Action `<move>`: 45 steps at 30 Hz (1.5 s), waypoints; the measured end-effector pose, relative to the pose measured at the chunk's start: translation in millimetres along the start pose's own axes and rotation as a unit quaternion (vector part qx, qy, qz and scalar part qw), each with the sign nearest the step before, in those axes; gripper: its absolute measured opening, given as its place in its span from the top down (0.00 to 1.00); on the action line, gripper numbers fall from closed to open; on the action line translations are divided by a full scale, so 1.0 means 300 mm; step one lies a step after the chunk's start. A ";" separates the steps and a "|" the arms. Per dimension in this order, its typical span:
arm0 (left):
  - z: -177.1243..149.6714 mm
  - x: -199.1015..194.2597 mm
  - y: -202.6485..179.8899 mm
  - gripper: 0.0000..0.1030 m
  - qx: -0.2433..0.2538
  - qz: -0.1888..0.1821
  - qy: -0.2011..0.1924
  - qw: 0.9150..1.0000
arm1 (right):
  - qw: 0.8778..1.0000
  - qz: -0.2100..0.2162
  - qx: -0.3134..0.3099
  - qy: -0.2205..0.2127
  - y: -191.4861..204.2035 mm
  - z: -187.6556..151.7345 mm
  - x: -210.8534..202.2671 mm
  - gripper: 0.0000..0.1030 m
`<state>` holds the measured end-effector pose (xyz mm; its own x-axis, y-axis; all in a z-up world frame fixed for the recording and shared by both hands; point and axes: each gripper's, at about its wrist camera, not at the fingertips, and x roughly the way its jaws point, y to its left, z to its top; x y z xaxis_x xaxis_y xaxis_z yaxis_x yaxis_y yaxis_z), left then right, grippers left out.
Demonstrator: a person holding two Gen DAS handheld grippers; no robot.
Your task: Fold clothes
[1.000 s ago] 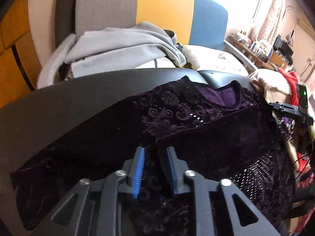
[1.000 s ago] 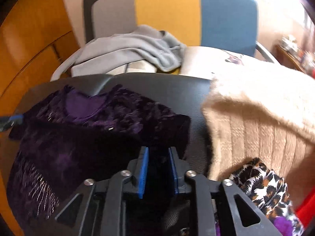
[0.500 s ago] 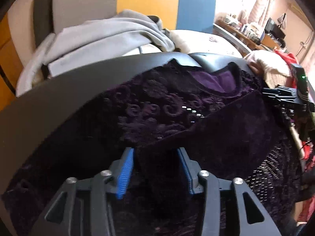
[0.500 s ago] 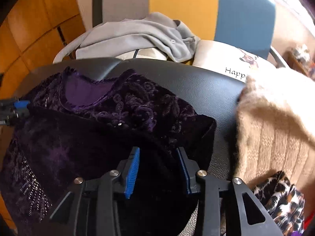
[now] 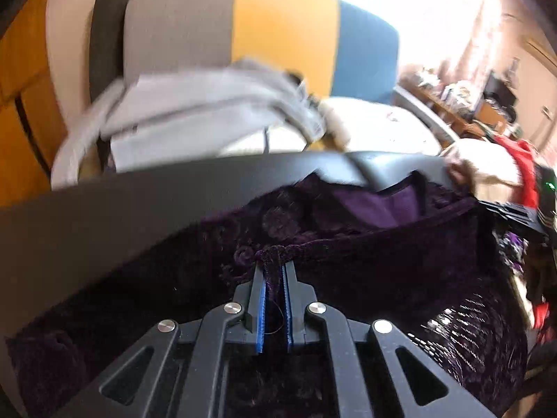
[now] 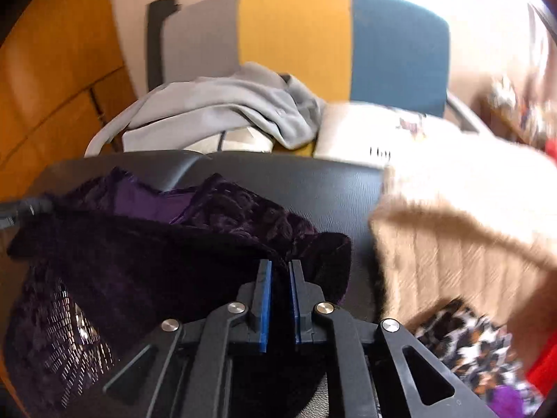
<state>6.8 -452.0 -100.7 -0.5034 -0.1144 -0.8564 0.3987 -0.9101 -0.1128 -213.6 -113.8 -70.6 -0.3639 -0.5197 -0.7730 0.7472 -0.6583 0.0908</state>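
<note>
Both wrist views look forward, close over the purple garment (image 5: 365, 271). Each frames the same chair (image 6: 341, 45) at the top, blurred, so probably mid-motion.

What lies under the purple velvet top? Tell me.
The purple velvet top lies on a black padded surface, bare past its neckline. What the cloth itself covers cannot be seen.

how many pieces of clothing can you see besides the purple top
4, maybe more hidden: a grey garment on the chair, a beige sweater right of the top, a leopard-print piece below it, and something red at the right edge.
</note>
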 end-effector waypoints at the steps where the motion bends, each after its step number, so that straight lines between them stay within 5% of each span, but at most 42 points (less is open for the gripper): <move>1: 0.000 0.029 0.008 0.80 -0.009 0.018 0.015 1.000 | 1.000 0.001 0.015 0.005 -0.015 -0.010 0.010 0.66; 3: -0.006 0.030 0.032 0.75 -0.036 0.028 0.008 0.999 | 0.999 0.002 0.036 0.000 -0.037 -0.032 -0.005 0.58; 6: -0.016 -0.047 0.040 0.74 -0.061 0.075 -0.043 0.994 | 0.999 0.017 0.037 -0.028 -0.036 -0.062 -0.082 0.58; 10: -0.045 -0.125 -0.050 0.71 -0.030 0.043 -0.100 0.994 | 0.997 0.063 0.011 -0.031 0.040 -0.110 -0.137 0.58; 14: -0.142 -0.032 -0.124 0.70 0.004 0.054 -0.049 0.997 | 0.997 0.076 0.012 0.003 0.105 -0.193 -0.088 0.47; 16: -0.213 -0.020 -0.115 0.69 -0.011 0.053 -0.065 0.996 | 0.998 0.058 0.027 0.015 0.089 -0.262 -0.053 0.45; 20: -0.316 -0.078 -0.099 0.70 -0.061 0.035 -0.078 0.994 | 0.988 0.117 0.103 -0.023 0.025 -0.346 -0.118 0.44; 25: -0.371 -0.121 -0.089 0.69 -0.074 0.036 -0.079 0.993 | 0.981 0.148 0.118 -0.029 0.018 -0.404 -0.167 0.45; 28: -0.348 -0.179 -0.111 0.69 -0.073 0.084 -0.083 0.990 | 0.987 0.130 0.096 -0.012 0.040 -0.360 -0.194 0.46; 32: -0.301 -0.226 -0.224 0.65 -0.035 0.004 -0.113 0.993 | 0.997 0.064 0.019 -0.031 0.058 -0.251 -0.245 0.59; 36: -0.225 -0.150 -0.428 0.63 0.029 -0.077 -0.100 0.992 | 0.999 0.018 -0.037 0.018 0.030 -0.118 -0.133 0.73; 39: -0.198 -0.079 -0.597 0.63 0.073 -0.126 -0.090 0.985 | 0.996 -0.010 -0.074 0.054 0.011 -0.031 -0.051 0.73; 41: -0.189 -0.020 -0.691 0.62 0.100 -0.144 -0.076 0.982 | 0.992 -0.009 -0.093 0.081 0.014 -0.032 0.015 0.74; 43: -0.222 0.043 -0.750 0.62 0.107 -0.151 -0.038 0.982 | 0.987 -0.039 -0.117 0.100 0.013 -0.031 0.076 0.93; 45: -0.232 0.051 -0.749 0.62 0.101 -0.155 -0.037 0.982 | 0.991 -0.056 -0.098 0.074 -0.031 0.000 0.073 0.96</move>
<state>-37.0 -221.6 -123.5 -0.6341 0.1595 -0.7566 0.0610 -0.9651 -0.2546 -228.4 -118.9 -88.3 -0.3765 -0.3546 -0.8559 0.8060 -0.5809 -0.1140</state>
